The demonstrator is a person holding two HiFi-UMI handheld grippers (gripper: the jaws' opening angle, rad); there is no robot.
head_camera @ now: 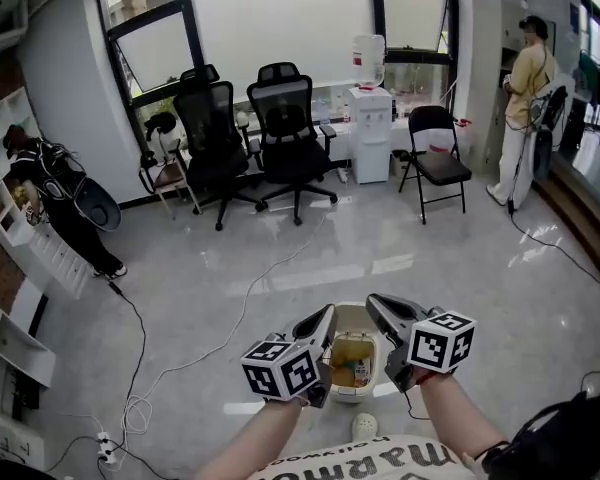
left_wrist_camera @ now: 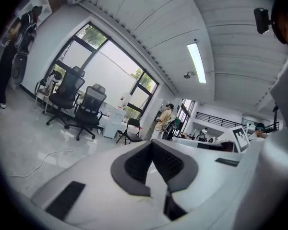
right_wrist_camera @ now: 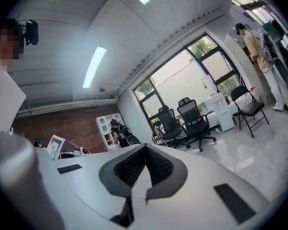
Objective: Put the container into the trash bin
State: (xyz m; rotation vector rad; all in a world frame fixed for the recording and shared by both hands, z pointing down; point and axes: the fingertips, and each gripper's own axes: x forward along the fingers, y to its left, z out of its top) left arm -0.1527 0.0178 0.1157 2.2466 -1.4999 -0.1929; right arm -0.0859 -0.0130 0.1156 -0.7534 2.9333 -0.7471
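A cream trash bin (head_camera: 342, 320) stands on the floor just in front of me, seen in the head view between my two grippers. A yellowish container (head_camera: 352, 361) with print on it lies inside it. My left gripper (head_camera: 326, 315) is held up over the bin's left rim, and in its own view the jaws (left_wrist_camera: 152, 145) are shut with nothing between the pads. My right gripper (head_camera: 373, 302) hovers over the bin's right rim, and its jaws (right_wrist_camera: 145, 148) are likewise shut and empty. Both point level, out across the room.
Two black office chairs (head_camera: 280, 128) and a folding chair (head_camera: 435, 158) stand by the window, next to a white water dispenser (head_camera: 369, 128). Cables (head_camera: 140, 368) and a power strip (head_camera: 105, 450) lie on the floor at left. One person (head_camera: 50, 193) is by the shelves, another person (head_camera: 525, 98) at far right. A small white round object (head_camera: 365, 426) lies near the bin.
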